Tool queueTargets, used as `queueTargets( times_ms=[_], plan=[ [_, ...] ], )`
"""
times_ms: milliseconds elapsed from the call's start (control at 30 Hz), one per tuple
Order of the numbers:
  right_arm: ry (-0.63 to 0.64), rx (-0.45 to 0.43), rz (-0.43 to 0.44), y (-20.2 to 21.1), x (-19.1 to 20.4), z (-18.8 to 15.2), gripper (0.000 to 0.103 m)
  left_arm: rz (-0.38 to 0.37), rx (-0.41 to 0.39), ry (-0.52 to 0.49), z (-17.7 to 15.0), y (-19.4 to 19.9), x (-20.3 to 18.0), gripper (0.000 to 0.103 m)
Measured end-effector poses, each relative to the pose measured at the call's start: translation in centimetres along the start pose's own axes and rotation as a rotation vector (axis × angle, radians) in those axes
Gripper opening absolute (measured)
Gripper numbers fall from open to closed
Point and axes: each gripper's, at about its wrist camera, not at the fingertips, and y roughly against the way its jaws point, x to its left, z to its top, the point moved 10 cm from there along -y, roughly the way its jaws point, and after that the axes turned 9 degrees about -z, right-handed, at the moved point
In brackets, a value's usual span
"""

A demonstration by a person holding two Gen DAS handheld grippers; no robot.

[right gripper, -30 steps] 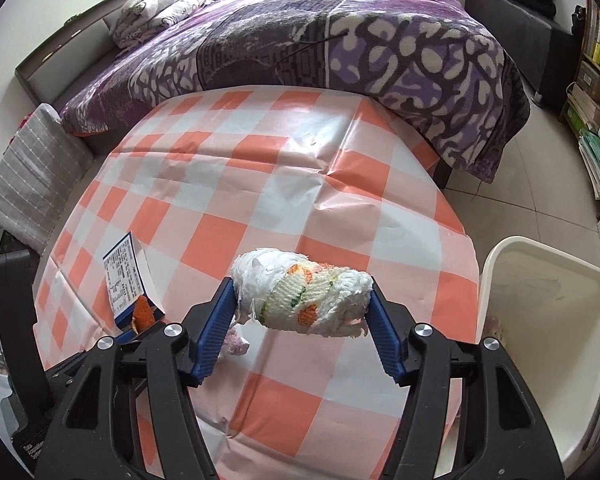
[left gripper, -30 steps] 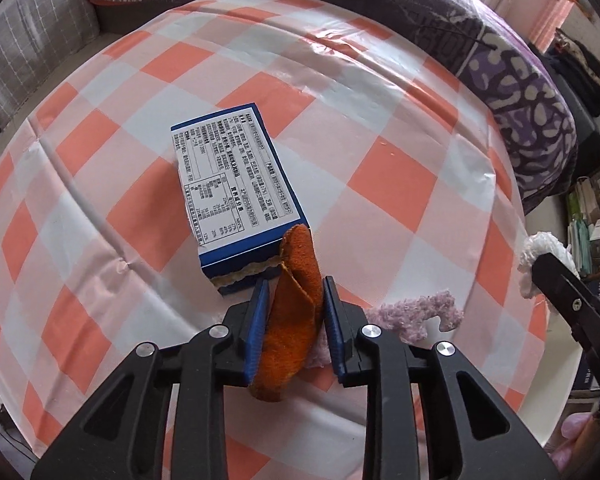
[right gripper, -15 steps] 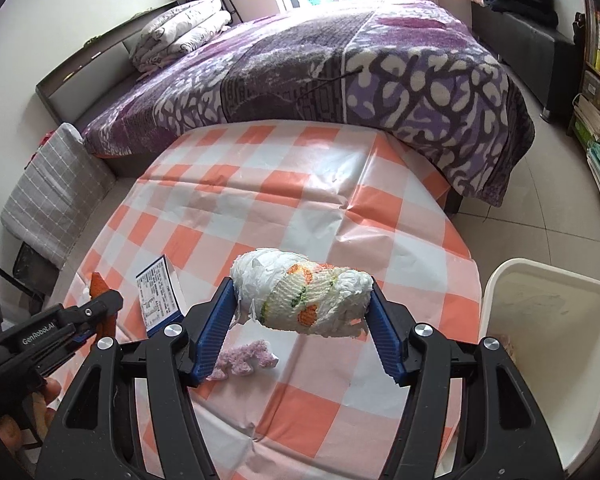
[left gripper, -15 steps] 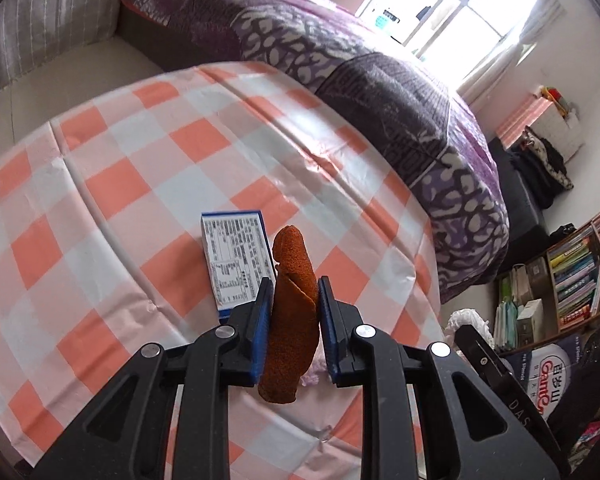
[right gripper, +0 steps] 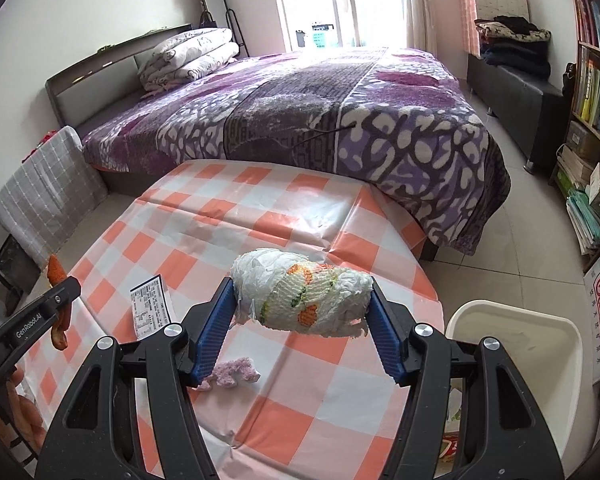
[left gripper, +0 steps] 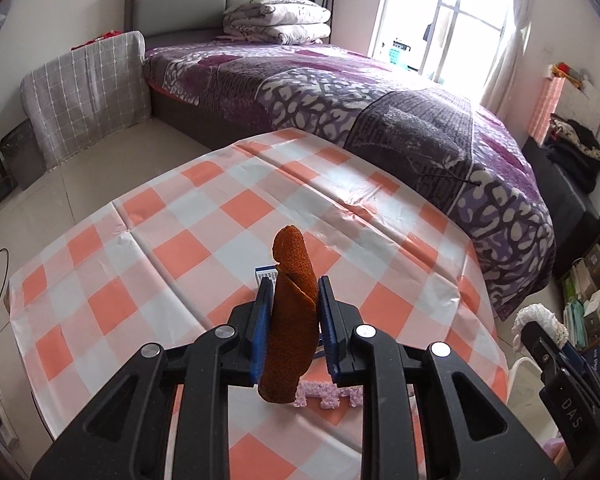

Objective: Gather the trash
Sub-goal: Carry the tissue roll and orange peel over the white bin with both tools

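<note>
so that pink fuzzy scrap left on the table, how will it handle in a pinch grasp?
The pink scrap looks soft and ragged-edged, so probably floppy and compressible. It lies flat on the tablecloth, so likely light and unlikely to roll.

light: bright daylight from window (left gripper: 452, 28), blown out | sharp focus | fisheye bending, dark corner vignette

Both the left gripper (left gripper: 291, 292) and the right gripper (right gripper: 302, 304) are matte black plastic frames with long cut-out slots, round silver screws at the joints and ribbed blue pads (right gripper: 214, 330) inside the fingers, one side bearing white "GenRobot.AI" lettering.
</note>
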Motion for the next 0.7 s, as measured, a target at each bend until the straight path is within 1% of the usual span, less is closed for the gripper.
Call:
queueTargets(
  times_ms=[233, 700],
  plan=[
    [-0.018, -0.008, -0.003, 0.6, -1.3, 0.2, 0.061, -0.005, 0.009, -0.017, -0.6, 0.2, -1.4, 0.023],
    [-0.058, -0.002, -0.033, 1.2, -5.3, 0.1, 0.061, -0.040, 0.021, -0.081, -1.8, 0.4, -6.1, 0.023]
  ],
)
